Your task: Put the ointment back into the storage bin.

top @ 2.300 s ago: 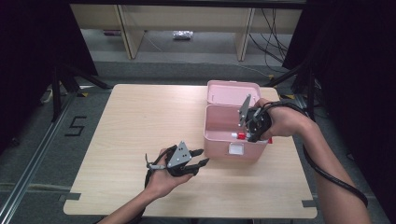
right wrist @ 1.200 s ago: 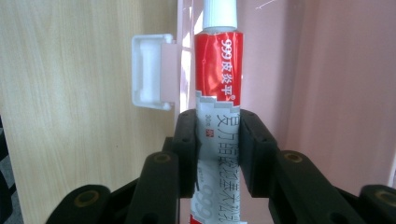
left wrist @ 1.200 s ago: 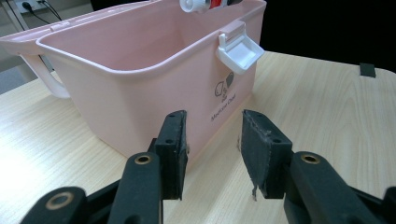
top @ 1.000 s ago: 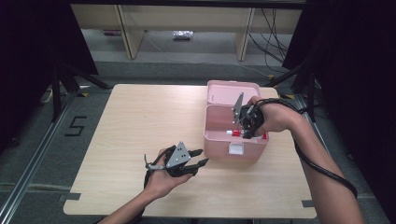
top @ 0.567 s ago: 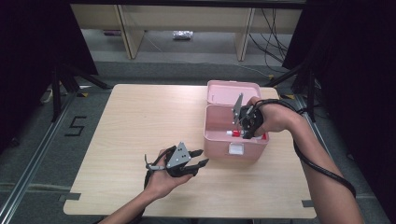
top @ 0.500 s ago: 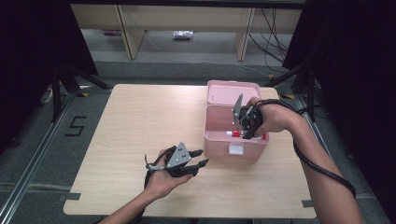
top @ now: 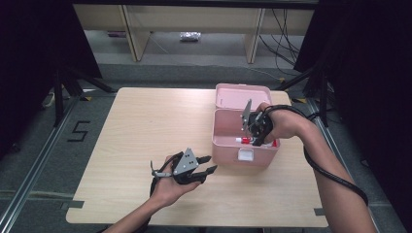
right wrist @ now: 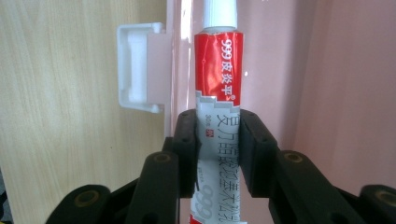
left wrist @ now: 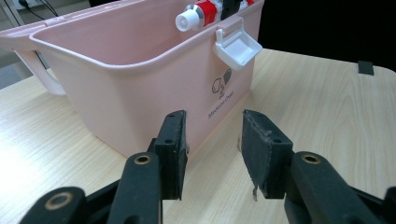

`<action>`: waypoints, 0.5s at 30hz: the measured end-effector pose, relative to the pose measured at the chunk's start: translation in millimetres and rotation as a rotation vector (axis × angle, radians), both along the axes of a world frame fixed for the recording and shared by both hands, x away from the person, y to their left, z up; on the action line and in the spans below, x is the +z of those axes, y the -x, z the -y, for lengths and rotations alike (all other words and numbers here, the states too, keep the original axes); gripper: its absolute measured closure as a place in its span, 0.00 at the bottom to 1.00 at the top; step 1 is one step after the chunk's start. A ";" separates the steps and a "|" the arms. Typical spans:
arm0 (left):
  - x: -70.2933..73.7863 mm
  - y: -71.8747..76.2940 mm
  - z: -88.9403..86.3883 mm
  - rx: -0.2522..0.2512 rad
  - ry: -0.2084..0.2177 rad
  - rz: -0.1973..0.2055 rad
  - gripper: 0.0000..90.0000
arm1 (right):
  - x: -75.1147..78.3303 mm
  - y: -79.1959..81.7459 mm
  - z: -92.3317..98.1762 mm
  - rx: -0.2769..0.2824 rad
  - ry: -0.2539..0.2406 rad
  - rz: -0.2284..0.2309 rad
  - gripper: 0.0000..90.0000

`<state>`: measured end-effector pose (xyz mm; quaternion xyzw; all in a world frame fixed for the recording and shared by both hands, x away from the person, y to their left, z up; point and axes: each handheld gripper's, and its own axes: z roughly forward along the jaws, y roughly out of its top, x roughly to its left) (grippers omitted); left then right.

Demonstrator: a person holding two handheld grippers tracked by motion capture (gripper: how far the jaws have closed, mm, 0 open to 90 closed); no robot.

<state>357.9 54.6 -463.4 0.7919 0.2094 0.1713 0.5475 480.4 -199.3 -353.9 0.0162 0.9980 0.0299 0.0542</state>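
An open pink box (top: 228,148) stands at the table's right, its lid (top: 243,94) folded back. My right gripper (top: 257,132) hovers over the box's front part, shut on a red and white ointment tube (top: 244,141). In the right gripper view the pads (right wrist: 187,140) squeeze the tube (right wrist: 218,70) at its grey middle, white cap pointing away, beside the box's white latch (right wrist: 140,70). My left gripper (top: 210,164) rests low near the box's front left corner, open and holding nothing. Its jaws (left wrist: 212,140) face the box wall (left wrist: 140,79), with the tube's cap (left wrist: 189,19) above the rim.
The wooden table (top: 136,126) has bare room to the left and front of the box. Black cables (top: 335,174) trail from the right hand. Dark curtains and a shelf frame stand beyond the table's far edge.
Since the earliest frame my right gripper has shifted slightly left over the box with the tube. Over the last second hardly anything moved. The left gripper has stayed still.
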 end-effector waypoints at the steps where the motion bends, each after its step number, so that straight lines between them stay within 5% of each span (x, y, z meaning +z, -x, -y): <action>1: 0.1 0.0 0.0 0.000 0.000 0.000 0.67 | -0.2 1.0 0.1 -0.017 0.004 -0.005 0.80; 3: 0.1 0.0 0.0 0.000 0.000 0.001 0.67 | -0.5 3.5 0.2 -0.068 0.016 -0.014 0.80; 5: -0.1 0.1 0.1 -0.001 0.000 0.000 0.67 | -2.9 1.1 0.0 -0.030 0.000 -0.010 0.80; 15: -1.1 -0.2 -0.1 -0.004 -0.004 -0.004 0.66 | -7.9 -0.1 -0.1 -0.063 0.016 -0.021 0.80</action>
